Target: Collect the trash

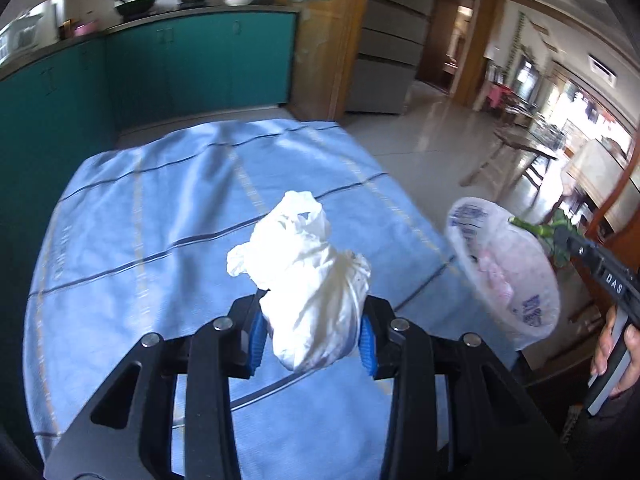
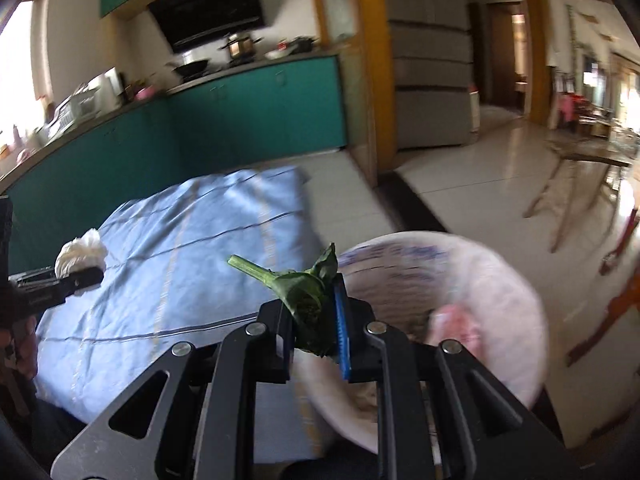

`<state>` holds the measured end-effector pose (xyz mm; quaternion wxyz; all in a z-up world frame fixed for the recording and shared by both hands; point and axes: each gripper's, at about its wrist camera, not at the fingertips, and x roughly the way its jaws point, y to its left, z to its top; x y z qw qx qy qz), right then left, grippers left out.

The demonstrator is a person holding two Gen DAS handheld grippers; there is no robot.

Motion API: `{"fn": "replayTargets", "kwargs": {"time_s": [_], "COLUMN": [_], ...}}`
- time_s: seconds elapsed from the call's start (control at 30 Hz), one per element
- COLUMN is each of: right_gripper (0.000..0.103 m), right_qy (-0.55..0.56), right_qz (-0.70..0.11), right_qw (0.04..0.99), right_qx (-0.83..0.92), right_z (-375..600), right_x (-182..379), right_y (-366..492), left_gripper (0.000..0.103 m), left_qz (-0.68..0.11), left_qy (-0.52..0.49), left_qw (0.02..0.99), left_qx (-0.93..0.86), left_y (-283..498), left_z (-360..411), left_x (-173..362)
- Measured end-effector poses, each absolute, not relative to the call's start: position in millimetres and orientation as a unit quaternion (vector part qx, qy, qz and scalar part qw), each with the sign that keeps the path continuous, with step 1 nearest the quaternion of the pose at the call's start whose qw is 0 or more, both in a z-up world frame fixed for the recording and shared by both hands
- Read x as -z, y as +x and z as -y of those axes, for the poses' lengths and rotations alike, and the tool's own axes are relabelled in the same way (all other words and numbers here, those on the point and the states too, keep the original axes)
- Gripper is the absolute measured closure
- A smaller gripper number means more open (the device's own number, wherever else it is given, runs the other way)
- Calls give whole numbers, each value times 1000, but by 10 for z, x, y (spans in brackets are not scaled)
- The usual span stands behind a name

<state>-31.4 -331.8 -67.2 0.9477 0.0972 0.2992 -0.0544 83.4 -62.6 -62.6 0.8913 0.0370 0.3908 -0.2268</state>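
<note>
My left gripper [image 1: 312,332] is shut on a crumpled white tissue wad [image 1: 308,280] and holds it above the blue striped tablecloth [image 1: 140,240]. My right gripper [image 2: 310,332] is shut on a green vegetable scrap [image 2: 296,288] with a stem and leaves. Beside it, at the table's right edge, is a bin lined with a translucent white plastic bag [image 2: 440,300], with pinkish trash inside. In the left wrist view the bag [image 1: 504,268] is at the right, with the right gripper [image 1: 560,236] and the scrap [image 1: 536,230] over its far rim. The left gripper and tissue [image 2: 80,256] show at the left in the right wrist view.
Teal kitchen cabinets [image 1: 180,64] with pots on the counter stand behind the table. A wooden pillar [image 1: 320,40] and a grey fridge [image 1: 388,40] are beyond. Tiled floor [image 2: 480,184] and wooden furniture [image 1: 520,152] lie to the right.
</note>
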Motion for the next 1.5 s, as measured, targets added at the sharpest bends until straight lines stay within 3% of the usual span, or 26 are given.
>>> {"fn": "replayTargets", "kwargs": {"time_s": [0.2,0.4,0.5,0.53,0.57,0.77,1.0,1.1,1.17,1.5], "right_gripper": [85,85,85,85,85,85,85,67,34,6], "right_qy": [123,145,155,158,160,168,150,153,158,103], "right_qz": [-283,-292,-296,-299,-301,-306,-308,-314,-309,-239], "right_qw": [940,927,922,920,918,918,924,921,920,943], "right_qx": [143,187,196,199,201,188,168,174,181,205], "right_z": [3877,4190,4240,4265,4279,4318,4131,4068,4042,3640], "right_x": [636,776,863,895,926,1010,962,952,932,443], "right_y": [-685,-974,-1069,-1099,-1103,-1035,-688,-595,-601,-945], "left_gripper": [65,63,51,31,17,8,6,5,5,4], "left_qz": [-366,-379,-386,-385,-380,-367,-341,-328,-320,-285], "left_qy": [63,114,117,116,116,96,72,70,68,67], "left_qw": [862,810,799,802,809,841,888,900,906,931], "left_qx": [345,433,446,443,433,385,301,279,269,218], "left_y": [760,594,603,616,625,721,693,629,580,214], "left_z": [1677,2770,3078,3138,3168,2882,2205,1982,1870,1177], "left_x": [521,742,866,890,894,776,612,511,439,98]}}
